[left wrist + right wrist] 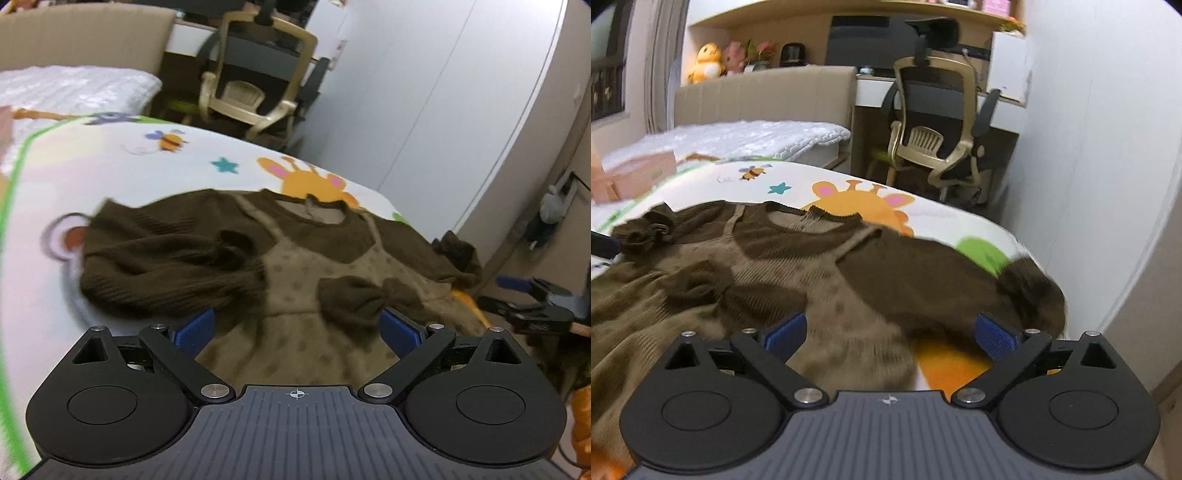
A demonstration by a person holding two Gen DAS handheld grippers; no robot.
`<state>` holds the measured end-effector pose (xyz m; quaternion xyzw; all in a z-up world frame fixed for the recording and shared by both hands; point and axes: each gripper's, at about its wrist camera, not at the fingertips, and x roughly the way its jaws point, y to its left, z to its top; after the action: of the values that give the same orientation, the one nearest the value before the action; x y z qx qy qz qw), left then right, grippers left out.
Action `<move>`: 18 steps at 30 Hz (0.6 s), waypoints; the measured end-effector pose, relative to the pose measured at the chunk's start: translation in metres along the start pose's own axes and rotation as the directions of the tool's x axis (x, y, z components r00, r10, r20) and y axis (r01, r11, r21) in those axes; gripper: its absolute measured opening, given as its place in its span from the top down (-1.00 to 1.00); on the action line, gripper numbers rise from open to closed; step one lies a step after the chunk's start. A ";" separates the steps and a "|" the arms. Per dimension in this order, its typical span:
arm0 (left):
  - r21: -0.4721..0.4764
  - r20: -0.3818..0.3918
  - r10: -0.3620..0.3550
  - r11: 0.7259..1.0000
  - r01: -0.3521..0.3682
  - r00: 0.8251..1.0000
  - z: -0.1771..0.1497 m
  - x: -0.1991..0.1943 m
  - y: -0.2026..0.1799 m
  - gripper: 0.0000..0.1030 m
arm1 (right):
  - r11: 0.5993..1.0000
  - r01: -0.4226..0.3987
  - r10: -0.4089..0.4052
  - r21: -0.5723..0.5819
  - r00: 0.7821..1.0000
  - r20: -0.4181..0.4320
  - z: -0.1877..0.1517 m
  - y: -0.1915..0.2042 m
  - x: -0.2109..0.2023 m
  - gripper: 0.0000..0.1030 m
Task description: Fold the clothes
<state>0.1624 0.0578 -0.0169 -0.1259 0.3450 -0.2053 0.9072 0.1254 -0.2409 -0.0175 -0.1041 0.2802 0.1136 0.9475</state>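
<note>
The dress runs off the right wrist view's left edge, its skirt hem hidden behind the gripper body.

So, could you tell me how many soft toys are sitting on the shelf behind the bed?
2 that I can tell: a yellow soft toy at the shelf's left end and a pink soft toy right beside it. Others may be hidden.

A cartoon sheet — giraffe, bee and star printed on it — fills the middle of the right wrist view. A white quilt lies upper left, with a beige headboard behind it. A mesh chair stands upper centre at a desk. Plush toys sit top left; a pink box is at the left edge.
</note>
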 end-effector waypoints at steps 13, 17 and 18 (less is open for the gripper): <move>-0.033 0.020 0.237 0.971 -0.236 0.971 0.047 0.050 0.076 -0.89 | 0.991 0.089 -0.101 -0.105 0.988 -0.120 0.029 -0.018 0.123 -0.88; -0.086 0.057 0.365 0.929 -0.359 0.929 0.057 0.029 0.119 -0.88 | 0.995 0.095 -0.096 -0.019 0.989 -0.115 0.018 -0.036 0.117 -0.90; -0.103 0.060 0.383 0.921 -0.376 0.922 0.059 0.022 0.126 -0.88 | 0.995 0.098 -0.099 -0.020 0.989 -0.106 0.016 -0.035 0.116 -0.90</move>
<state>0.2535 0.1643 -0.0337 -0.1050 0.3358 -0.0050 0.9361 0.2377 -0.2519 -0.0635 -0.1306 0.3242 0.0629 0.9348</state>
